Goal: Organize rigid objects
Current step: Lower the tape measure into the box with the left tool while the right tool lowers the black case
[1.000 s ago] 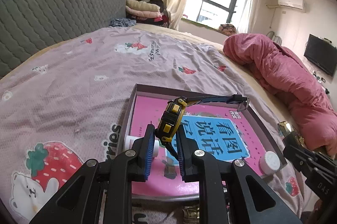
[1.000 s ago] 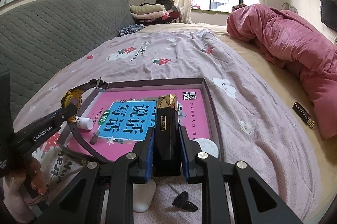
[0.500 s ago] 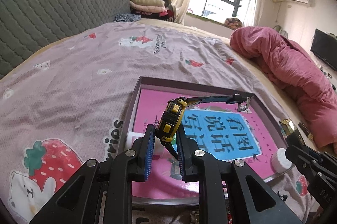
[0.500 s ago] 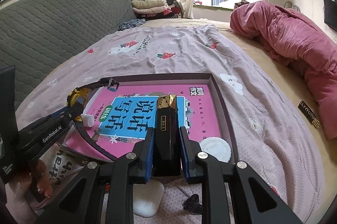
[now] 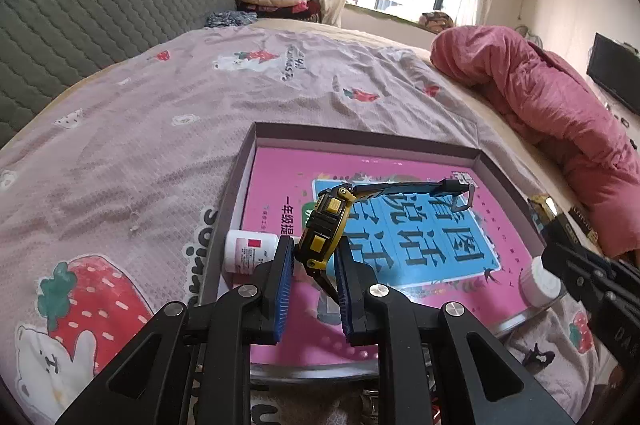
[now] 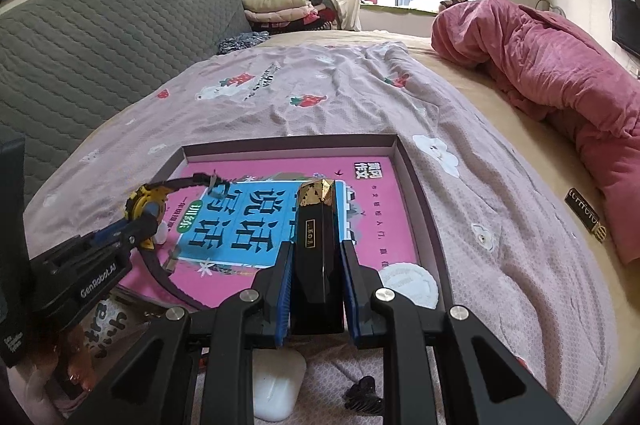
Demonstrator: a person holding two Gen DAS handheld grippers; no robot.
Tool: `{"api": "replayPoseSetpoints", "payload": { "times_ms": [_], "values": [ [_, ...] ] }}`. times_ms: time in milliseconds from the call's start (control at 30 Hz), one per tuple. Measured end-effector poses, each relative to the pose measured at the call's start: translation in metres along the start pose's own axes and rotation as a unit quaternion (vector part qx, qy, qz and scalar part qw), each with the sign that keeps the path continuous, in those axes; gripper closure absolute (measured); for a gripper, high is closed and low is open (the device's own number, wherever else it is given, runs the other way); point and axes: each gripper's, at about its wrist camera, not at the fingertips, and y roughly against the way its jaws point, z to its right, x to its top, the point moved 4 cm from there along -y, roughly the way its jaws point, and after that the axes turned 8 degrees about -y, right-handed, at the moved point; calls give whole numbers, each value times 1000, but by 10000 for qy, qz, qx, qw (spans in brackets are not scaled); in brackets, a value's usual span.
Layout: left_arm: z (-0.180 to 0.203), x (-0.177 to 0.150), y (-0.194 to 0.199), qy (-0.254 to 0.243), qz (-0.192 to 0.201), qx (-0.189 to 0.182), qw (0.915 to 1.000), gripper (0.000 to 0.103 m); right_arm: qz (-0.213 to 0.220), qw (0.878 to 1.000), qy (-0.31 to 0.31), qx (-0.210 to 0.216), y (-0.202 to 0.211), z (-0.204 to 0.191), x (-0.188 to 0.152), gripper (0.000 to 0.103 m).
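My left hand-held gripper (image 5: 313, 267) is clamped on the yellow-black watch (image 5: 326, 231), held over the tray (image 5: 362, 133) on the bed (image 5: 132, 145); compared with a second ago it sits nearer the tray's 6 o'clock edge. My right hand-held gripper (image 6: 316, 275) grips the black box (image 6: 318, 249), also moved closer. A small white bottle (image 5: 246, 251) lies at 9 o'clock, probably touching the pink book (image 5: 280, 185).
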Motion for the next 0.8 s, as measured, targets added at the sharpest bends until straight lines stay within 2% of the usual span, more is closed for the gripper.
{"api": "replayPoseSetpoints", "payload": {
  "times_ms": [800],
  "values": [
    [2, -13, -14, -128, -634, -8, 9979, 83, -209, 9998, -45, 43, -23, -10, 4, 81]
  ]
}}
